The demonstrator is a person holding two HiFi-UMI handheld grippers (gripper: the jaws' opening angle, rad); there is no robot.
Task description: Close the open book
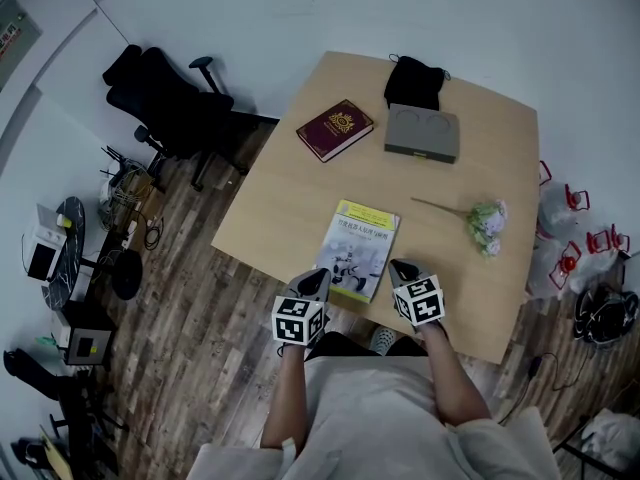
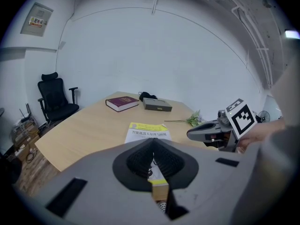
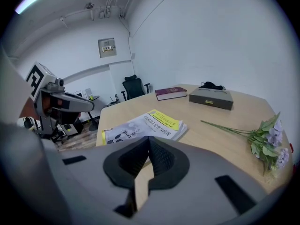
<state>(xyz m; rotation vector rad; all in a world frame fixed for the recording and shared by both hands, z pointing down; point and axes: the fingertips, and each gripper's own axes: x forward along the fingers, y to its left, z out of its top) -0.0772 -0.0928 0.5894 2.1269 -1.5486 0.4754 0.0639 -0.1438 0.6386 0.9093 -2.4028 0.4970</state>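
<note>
The book [image 1: 358,248] with the yellow band across its cover lay flat on the wooden table [image 1: 290,193], close to the edge nearest the person, with its front cover facing up and no pages showing. Judged from that, the closing itself looked finished, and nothing about the book seemed to need further handling beyond perhaps squaring it up or drawing the tools away. The left gripper [image 1: 318,279] sat just beside the book's near left corner and the right gripper [image 1: 401,268] just beside its near right corner. From the head view it could not be told whether either tip touched the cover. In each gripper view the dark ribbed pads met along their length with nothing caught between them, so both tongs were closed and empty. Farther across the table, well apart from the book, lay a maroon book [image 1: 335,128], a grey box [image 1: 422,133] with a black pouch [image 1: 414,81] behind it, and a sprig of pale flowers [image 1: 487,223] off to the right. A black office chair [image 1: 165,98] stood beyond the table's far left side.
</note>
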